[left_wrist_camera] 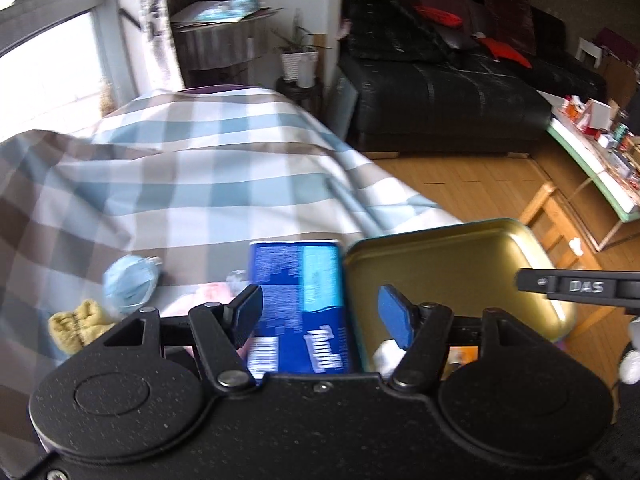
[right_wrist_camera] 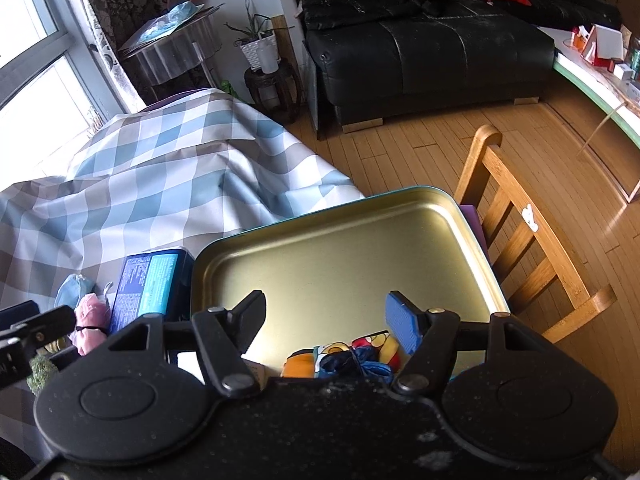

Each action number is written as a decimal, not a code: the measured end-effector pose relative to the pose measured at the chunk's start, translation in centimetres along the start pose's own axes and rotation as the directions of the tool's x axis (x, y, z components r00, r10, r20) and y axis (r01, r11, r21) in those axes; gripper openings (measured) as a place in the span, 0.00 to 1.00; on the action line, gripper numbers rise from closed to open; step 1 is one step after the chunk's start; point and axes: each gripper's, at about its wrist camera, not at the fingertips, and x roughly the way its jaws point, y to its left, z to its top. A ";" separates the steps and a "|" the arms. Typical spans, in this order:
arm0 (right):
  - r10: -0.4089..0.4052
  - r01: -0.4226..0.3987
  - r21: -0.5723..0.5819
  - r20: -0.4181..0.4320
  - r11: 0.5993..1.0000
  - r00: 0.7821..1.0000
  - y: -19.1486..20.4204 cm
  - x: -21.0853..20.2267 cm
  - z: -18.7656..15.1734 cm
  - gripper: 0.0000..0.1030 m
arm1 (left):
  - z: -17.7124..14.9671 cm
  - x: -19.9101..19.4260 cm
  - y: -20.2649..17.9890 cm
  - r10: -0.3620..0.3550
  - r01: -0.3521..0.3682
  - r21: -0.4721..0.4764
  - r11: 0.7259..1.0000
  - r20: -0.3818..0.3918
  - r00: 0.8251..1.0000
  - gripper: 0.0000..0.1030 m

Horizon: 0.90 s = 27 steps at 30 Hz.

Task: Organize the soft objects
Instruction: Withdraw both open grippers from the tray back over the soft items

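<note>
A gold metal tin with its lid (right_wrist_camera: 340, 248) raised stands on the checked cloth, and a colourful bundle of fabric (right_wrist_camera: 344, 356) lies in it. My right gripper (right_wrist_camera: 326, 320) hangs open just above that bundle, with nothing between its pads. My left gripper (left_wrist_camera: 322, 314) is open too, over a blue printed pack (left_wrist_camera: 300, 300) beside the tin lid (left_wrist_camera: 440, 272); its pads do not touch the pack. To the left lie a blue face mask (left_wrist_camera: 130, 284), a yellow-green soft item (left_wrist_camera: 76, 324) and a pink fabric item (right_wrist_camera: 92, 316). Something white (left_wrist_camera: 390, 354) shows under the left gripper's right finger.
The checked tablecloth (left_wrist_camera: 180, 168) covers the table and drapes off its far edge. A wooden chair (right_wrist_camera: 520, 232) stands right beside the tin. Beyond are a wood floor, a black sofa (right_wrist_camera: 420, 52), a plant stand (right_wrist_camera: 268, 80) and a cluttered side table (left_wrist_camera: 592, 152).
</note>
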 end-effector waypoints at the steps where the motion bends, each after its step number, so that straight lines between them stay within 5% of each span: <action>1: 0.000 0.000 -0.008 0.004 1.000 1.000 0.3 0.0 -0.1 0.64 | -0.2 -0.1 1.0 0.021 -0.021 -0.010 1.000 0.002 1.000 0.59; 11: 0.068 -0.066 -0.100 0.011 0.993 0.998 5.4 0.1 -1.9 0.65 | -2.9 -0.7 10.2 0.197 -0.195 -0.100 0.976 0.001 0.980 0.65; 21: 0.152 -0.145 -0.269 0.004 0.952 0.988 11.8 0.1 -5.2 0.67 | -5.1 0.6 17.6 0.295 -0.296 -0.157 0.942 -0.027 0.955 0.68; 27: 0.199 -0.194 -0.317 -0.017 0.929 0.980 14.5 0.5 -6.6 0.68 | -6.1 1.5 20.3 0.207 -0.209 -0.265 0.942 -0.035 0.978 0.68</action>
